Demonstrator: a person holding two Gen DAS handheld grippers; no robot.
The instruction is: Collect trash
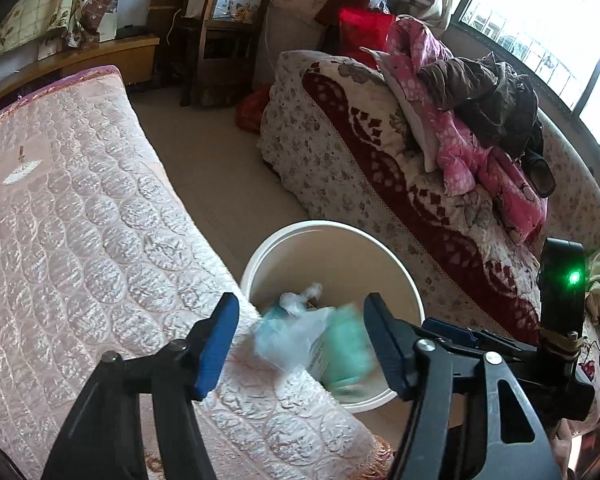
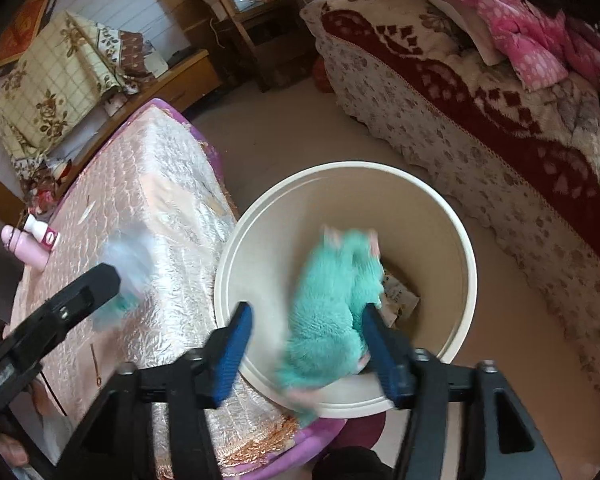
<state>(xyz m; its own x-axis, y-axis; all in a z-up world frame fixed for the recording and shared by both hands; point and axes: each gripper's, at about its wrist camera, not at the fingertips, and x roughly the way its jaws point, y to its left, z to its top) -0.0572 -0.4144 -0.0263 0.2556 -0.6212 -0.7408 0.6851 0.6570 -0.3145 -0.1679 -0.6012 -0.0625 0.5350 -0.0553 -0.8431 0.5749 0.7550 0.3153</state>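
Note:
A cream round bin (image 1: 332, 236) (image 2: 460, 236) stands on the floor between two beds. My left gripper (image 1: 300, 340) is open above its near edge; a blurred clear plastic bag (image 1: 292, 336) and a blurred teal item (image 1: 348, 348) show between its fingers, over the bin. My right gripper (image 2: 308, 344) is open over the bin rim. A blurred teal fluffy thing (image 2: 336, 308) is at the bin's mouth, touching the right finger; no grip shows. Paper trash (image 2: 398, 296) lies at the bottom. The left gripper (image 2: 72, 304) also shows in the right wrist view.
A pink quilted mattress (image 1: 80, 232) (image 2: 148, 208) is left of the bin, with a pink bottle (image 2: 32, 244) on it. A floral and red bed (image 1: 380, 152) (image 2: 480, 120) with piled clothes (image 1: 472, 112) is on the right. A wooden chair (image 1: 224, 28) stands at the back.

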